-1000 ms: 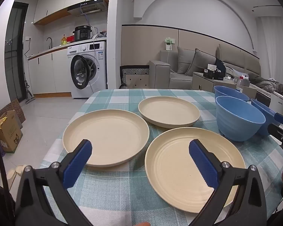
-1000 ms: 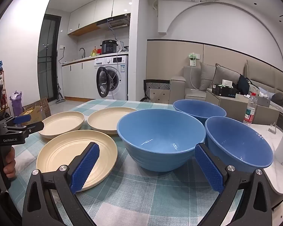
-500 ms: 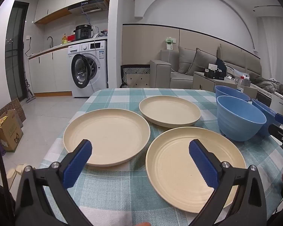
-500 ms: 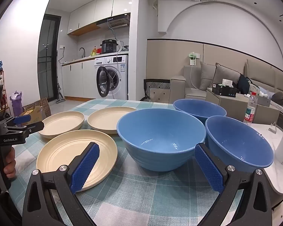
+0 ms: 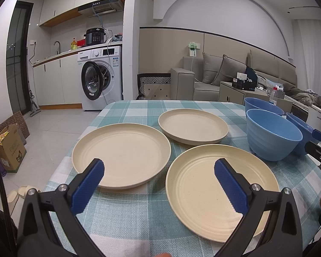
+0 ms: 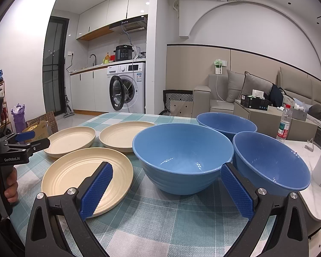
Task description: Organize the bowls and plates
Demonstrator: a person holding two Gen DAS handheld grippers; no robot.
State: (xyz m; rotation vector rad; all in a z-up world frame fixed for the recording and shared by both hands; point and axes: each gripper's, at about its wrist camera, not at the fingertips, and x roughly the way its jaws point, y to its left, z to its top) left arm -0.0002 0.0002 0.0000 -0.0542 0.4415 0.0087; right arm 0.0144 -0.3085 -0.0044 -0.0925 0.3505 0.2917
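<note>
Three cream plates lie on the checked tablecloth: one at left (image 5: 122,154), one farther back (image 5: 192,126), one nearest at right (image 5: 220,190). To their right stand three blue bowls: the nearest (image 6: 182,156), one behind it (image 6: 226,124), one at right (image 6: 271,162). My left gripper (image 5: 158,167) is open and empty, hovering over the near edges of the two closer plates. My right gripper (image 6: 166,170) is also open and empty, just in front of the nearest bowl (image 5: 271,137). Each gripper shows at the edge of the other's view.
The table (image 5: 139,214) ends close below both grippers, with tiled floor and a cardboard box (image 5: 8,147) to the left. A white counter (image 6: 314,194) with a water bottle (image 6: 284,126) adjoins on the right. A hand (image 6: 8,190) holds the left gripper's handle.
</note>
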